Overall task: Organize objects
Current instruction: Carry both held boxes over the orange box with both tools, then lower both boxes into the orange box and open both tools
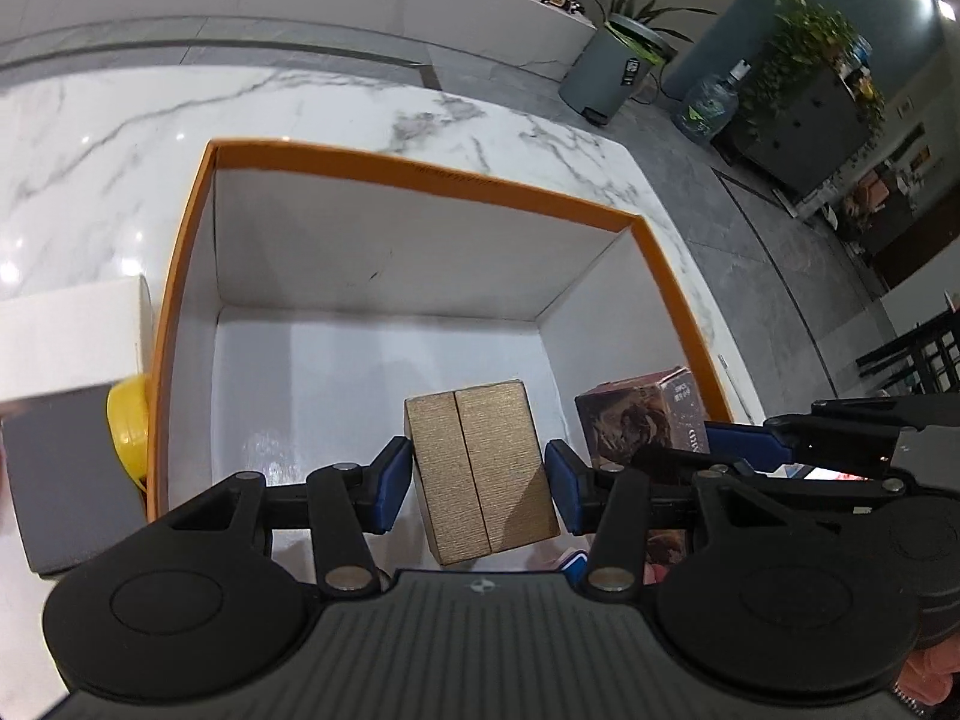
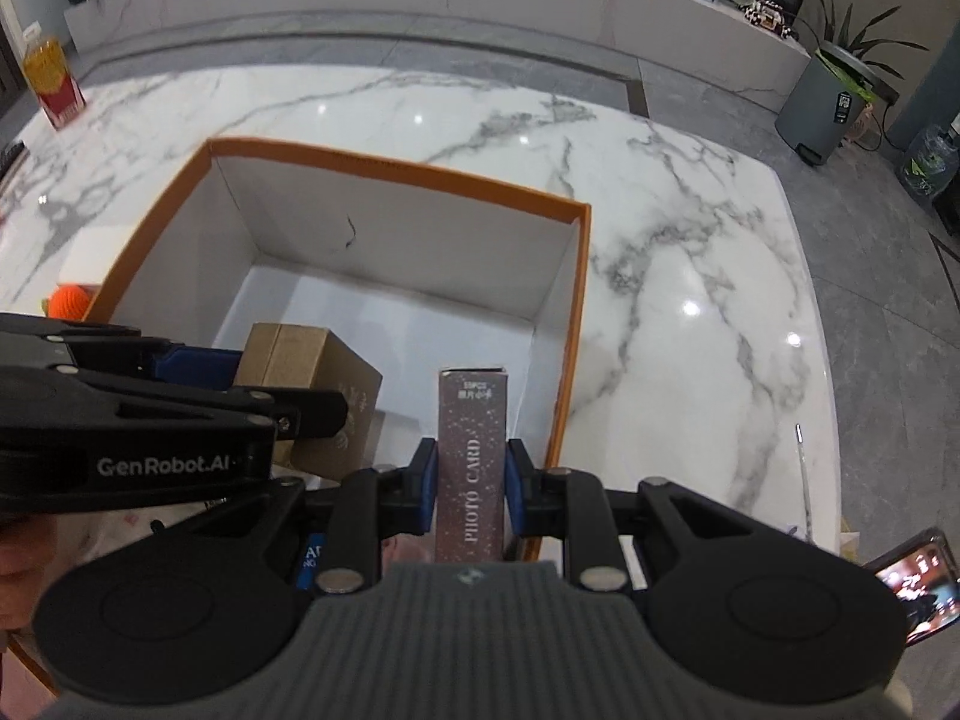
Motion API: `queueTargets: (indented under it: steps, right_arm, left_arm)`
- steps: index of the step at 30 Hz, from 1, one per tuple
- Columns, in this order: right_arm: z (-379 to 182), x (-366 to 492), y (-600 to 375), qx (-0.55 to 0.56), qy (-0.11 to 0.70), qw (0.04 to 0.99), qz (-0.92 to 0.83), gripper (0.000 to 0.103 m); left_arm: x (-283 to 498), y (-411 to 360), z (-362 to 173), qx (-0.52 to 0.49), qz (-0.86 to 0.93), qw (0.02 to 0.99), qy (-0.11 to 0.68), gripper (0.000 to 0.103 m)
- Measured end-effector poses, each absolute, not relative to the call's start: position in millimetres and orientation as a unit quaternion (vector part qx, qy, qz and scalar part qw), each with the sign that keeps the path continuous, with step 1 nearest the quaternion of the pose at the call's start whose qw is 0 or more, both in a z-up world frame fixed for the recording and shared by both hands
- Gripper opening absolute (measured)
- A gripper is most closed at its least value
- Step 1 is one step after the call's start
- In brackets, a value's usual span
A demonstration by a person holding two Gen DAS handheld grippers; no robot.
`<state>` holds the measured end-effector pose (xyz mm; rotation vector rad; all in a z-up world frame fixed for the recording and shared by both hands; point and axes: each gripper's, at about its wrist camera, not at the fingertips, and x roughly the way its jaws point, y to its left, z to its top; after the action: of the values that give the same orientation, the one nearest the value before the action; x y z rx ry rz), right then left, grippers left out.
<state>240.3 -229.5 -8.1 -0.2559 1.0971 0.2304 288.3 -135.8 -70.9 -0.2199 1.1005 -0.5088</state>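
Both grippers reach side by side down over the near end of the orange-rimmed box (image 1: 180,276) on the marble bench (image 2: 690,276). The left gripper (image 1: 480,480) points forward into the box with its jaws apart, one blue pad on either side of the gold box (image 1: 480,468), small gaps showing. Just to its right, the right gripper (image 2: 468,480) has its jaws clamped on the photo card box (image 2: 471,456), held lengthwise over the box's right side, beside the wall.
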Motion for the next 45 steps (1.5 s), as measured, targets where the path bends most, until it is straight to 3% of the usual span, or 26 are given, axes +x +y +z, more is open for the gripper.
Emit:
queueTargets:
  steps: [19,28,35,45]
  right_arm:
    - [0.6,238.4,-226.3,-0.135,0.519,0.836,0.112,0.029]
    - [25.8,225.6,-233.7,-0.162,0.439,0.876,0.114,0.027]
    - [23.0,228.1,-242.8,-0.158,0.443,0.874,0.119,0.021]
    - [14.9,230.0,-257.6,-0.115,0.462,0.872,0.116,0.020]
  left_arm:
    - [296.4,-148.4,-85.1,-0.116,-0.229,0.810,0.527,0.057]
    - [302.6,-182.1,-85.8,-0.041,-0.219,0.827,0.516,0.057]
    - [303.2,-192.0,-90.7,-0.046,-0.248,0.807,0.533,0.056]
    - [295.0,-195.2,-90.5,-0.034,-0.268,0.790,0.551,0.056]
